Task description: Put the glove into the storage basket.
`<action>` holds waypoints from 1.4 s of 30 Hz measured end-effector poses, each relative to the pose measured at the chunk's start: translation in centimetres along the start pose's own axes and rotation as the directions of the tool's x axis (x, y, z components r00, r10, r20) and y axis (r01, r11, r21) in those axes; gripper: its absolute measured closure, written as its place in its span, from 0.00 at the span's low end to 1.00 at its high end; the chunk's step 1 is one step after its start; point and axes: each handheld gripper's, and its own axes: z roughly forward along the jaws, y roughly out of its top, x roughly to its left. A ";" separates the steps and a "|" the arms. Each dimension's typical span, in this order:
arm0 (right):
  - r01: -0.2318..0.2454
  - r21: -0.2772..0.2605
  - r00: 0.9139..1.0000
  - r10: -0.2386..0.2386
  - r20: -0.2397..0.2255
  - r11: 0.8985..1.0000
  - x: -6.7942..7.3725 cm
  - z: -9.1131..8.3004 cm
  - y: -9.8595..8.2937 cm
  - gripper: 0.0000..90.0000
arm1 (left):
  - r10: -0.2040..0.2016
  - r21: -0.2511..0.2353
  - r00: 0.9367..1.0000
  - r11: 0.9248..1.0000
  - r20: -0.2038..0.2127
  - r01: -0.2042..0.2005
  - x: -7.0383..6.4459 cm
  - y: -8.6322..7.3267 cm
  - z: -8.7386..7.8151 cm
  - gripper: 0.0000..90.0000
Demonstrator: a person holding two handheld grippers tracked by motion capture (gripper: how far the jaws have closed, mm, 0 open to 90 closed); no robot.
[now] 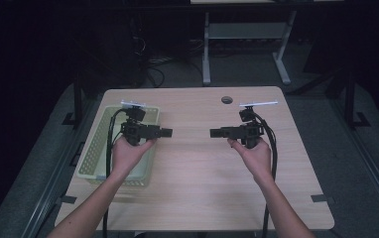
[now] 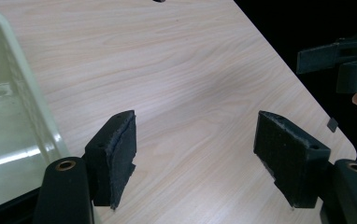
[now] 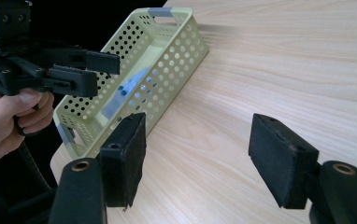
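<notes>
Wooden table point(image 1: 197, 178) bears one pale-green basket point(image 1: 94, 148); two claws, left claw point(image 1: 166, 132) and right claw point(image 1: 215, 133), gape wide, empty.

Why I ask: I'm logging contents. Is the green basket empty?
Not empty: through the basket wall's holes, something pale and blue lies inside. What it is, cannot tell.
</notes>
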 end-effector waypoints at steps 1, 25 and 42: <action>-0.002 -0.002 1.000 0.002 0.001 1.000 -0.1 -0.1 0.0 0.40 | 0.000 -0.001 1.000 1.000 0.002 0.000 -0.1 0.0 0.1 0.32; -0.050 -0.009 0.999 0.050 0.020 0.999 -2.6 -2.5 -2.1 0.36 | 0.032 -0.004 0.998 0.999 0.047 -0.032 -2.3 -1.3 1.9 0.29; -0.072 -0.009 0.997 0.073 0.027 0.997 -3.9 -3.5 -3.9 0.35 | 0.068 0.017 0.995 0.997 0.073 -0.070 -4.0 -3.2 3.5 0.30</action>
